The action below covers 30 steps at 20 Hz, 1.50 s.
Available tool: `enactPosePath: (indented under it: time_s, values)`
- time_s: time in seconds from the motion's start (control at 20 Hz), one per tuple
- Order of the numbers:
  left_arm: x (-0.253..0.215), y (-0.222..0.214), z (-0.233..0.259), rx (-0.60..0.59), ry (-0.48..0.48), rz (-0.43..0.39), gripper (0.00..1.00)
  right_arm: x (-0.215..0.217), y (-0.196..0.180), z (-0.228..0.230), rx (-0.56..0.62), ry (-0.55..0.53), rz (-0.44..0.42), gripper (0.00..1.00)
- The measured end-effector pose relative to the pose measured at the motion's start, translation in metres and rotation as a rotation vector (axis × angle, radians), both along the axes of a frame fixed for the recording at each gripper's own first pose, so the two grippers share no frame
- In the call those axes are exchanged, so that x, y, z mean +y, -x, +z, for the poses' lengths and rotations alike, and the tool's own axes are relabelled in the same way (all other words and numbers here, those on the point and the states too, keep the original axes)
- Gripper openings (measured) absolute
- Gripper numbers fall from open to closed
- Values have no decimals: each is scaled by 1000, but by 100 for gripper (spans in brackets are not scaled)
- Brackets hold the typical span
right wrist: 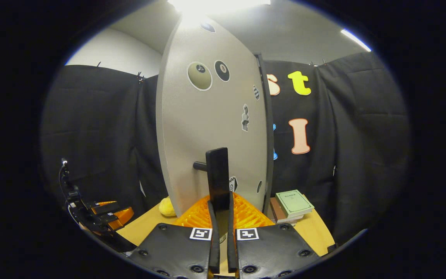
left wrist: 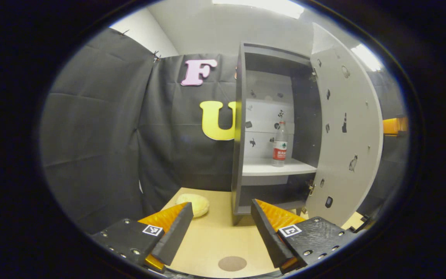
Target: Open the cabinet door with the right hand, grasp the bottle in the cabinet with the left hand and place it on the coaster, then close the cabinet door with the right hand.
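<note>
The grey cabinet (left wrist: 239, 128) stands on the table with its door (left wrist: 343, 128) swung wide to the right. A clear bottle (left wrist: 280, 144) with a red label stands upright on the middle shelf. My left gripper (left wrist: 220, 226) is open, low in front of the cabinet and well short of the bottle. A round brown coaster (left wrist: 232, 263) lies on the table between its fingers. In the right gripper view, my right gripper (right wrist: 220, 203) is shut on the door's dark bar handle (right wrist: 217, 176), on the door (right wrist: 211, 128) outer face.
A yellow round plush (left wrist: 194, 204) lies on the wooden table (left wrist: 211, 236) left of the cabinet. A stack of books (right wrist: 290, 207) lies at the door's right in the right gripper view. The left gripper (right wrist: 105, 215) shows far left there. Black cloth walls surround the table.
</note>
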<state>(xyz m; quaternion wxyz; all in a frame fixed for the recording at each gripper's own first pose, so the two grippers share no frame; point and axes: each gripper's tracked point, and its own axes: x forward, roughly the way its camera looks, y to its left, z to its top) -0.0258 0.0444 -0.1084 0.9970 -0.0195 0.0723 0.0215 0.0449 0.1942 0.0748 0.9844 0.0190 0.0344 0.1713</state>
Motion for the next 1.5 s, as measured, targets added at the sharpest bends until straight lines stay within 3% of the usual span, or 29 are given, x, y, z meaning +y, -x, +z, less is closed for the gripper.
enactPosePath:
  time_s: [0.2, 0.35, 0.4, 0.55, 0.6, 0.65, 0.75, 0.9, 0.95, 1.0, 1.2, 1.3, 1.4, 1.5]
  values:
    - [-18, -9, -10, 18, 7, -42, 89, -26, -7, 0, -36, 52, -57, 6]
    - [-38, -13, -19, 46, 17, -74, 93, -47, -6, 1, -41, 15, -143, 8]
    - [-46, -14, -20, 49, 18, -85, 89, -50, -12, 1, -43, -5, -165, 5]
    - [-62, -14, -21, 55, 10, -113, 93, -65, -16, 3, -55, -28, -215, 5]
    - [-67, -14, -22, 55, 10, -121, 93, -67, -16, 1, -56, -31, -211, 10]
    - [-70, -14, -20, 53, 8, -128, 89, -63, -14, 1, -59, -47, -189, 5]
    - [-76, -15, -16, 48, -1, -137, 93, -57, -14, 3, -60, -84, -158, 5]
    - [-80, -16, -12, 38, -1, -146, 92, -70, -10, 1, -61, -53, -203, 5]
    - [-81, -17, -12, 36, 4, -149, 92, -72, -8, -1, -59, -44, -211, 10]
    - [-81, -18, -12, 35, 8, -153, 91, -74, -9, -2, -57, -40, -222, 5]
    - [-80, -23, -11, 27, 11, -172, 90, -78, 4, -2, -36, -73, -260, 6]
    - [-77, -27, -9, 15, 18, -182, 93, -76, 14, -7, -8, -57, -274, 28]
    - [-72, -34, -7, 7, 26, -184, 93, -69, 26, -8, -8, -13, -254, 37]
    - [-64, -42, -6, 2, 25, -177, 96, -62, 37, -13, 17, 14, -243, 79]
